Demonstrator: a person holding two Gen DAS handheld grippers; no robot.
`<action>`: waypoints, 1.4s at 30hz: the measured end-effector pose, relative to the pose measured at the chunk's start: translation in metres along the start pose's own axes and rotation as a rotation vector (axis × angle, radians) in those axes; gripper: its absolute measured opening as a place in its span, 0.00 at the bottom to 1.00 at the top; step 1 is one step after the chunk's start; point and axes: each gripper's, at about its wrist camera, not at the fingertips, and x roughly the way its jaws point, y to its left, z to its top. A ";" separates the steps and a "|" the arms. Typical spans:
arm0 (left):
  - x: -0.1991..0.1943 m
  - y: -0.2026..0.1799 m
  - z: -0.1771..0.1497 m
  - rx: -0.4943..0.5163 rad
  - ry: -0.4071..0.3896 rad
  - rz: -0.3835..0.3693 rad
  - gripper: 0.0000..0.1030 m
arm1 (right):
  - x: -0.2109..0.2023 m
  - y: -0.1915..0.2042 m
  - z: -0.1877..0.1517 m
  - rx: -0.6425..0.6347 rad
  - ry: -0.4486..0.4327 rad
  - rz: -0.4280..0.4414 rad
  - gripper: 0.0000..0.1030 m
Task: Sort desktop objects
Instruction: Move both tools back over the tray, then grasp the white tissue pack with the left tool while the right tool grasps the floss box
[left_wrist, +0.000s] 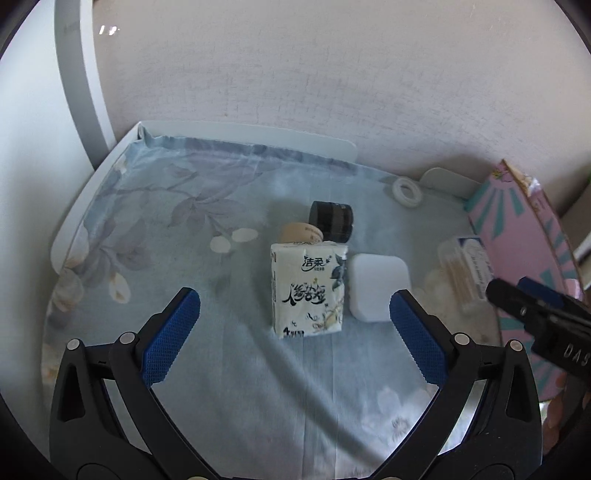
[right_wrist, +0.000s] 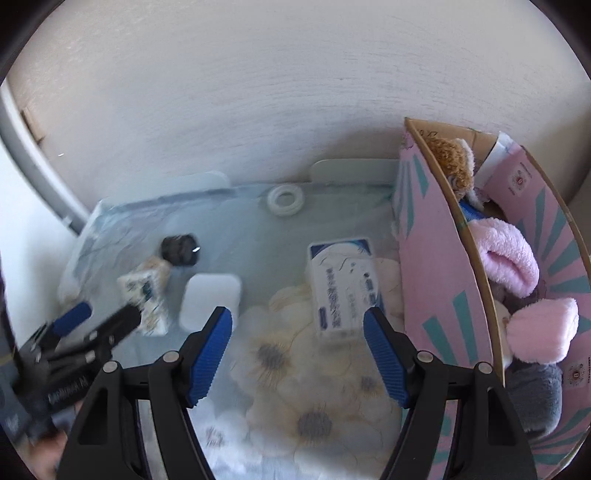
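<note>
Tissue pack (left_wrist: 308, 290) hides tan roll (left_wrist: 299, 233); box (right_wrist: 480, 295) cropped

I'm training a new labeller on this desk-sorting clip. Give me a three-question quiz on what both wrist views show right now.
1. True or false: the left gripper is shut on the tissue pack.
2. Which thing lies nearest the back wall? A) white ring B) black jar C) white case
3. Fill in: the plush toys sit inside the pink ____.

Key
1. False: its jaws stand open with the pack ahead of them, untouched.
2. A
3. box. The right gripper is open too, aimed at the swab box beside it.
</note>
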 end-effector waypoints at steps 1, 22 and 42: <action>0.003 -0.001 -0.001 0.000 -0.001 0.009 0.99 | 0.006 0.003 0.003 -0.010 0.002 -0.030 0.68; 0.043 0.000 0.001 -0.041 0.099 0.035 0.66 | 0.072 -0.004 0.047 -0.194 0.255 -0.232 0.68; 0.002 0.002 0.012 -0.017 0.061 -0.021 0.40 | 0.041 -0.043 0.043 -0.081 0.258 -0.049 0.54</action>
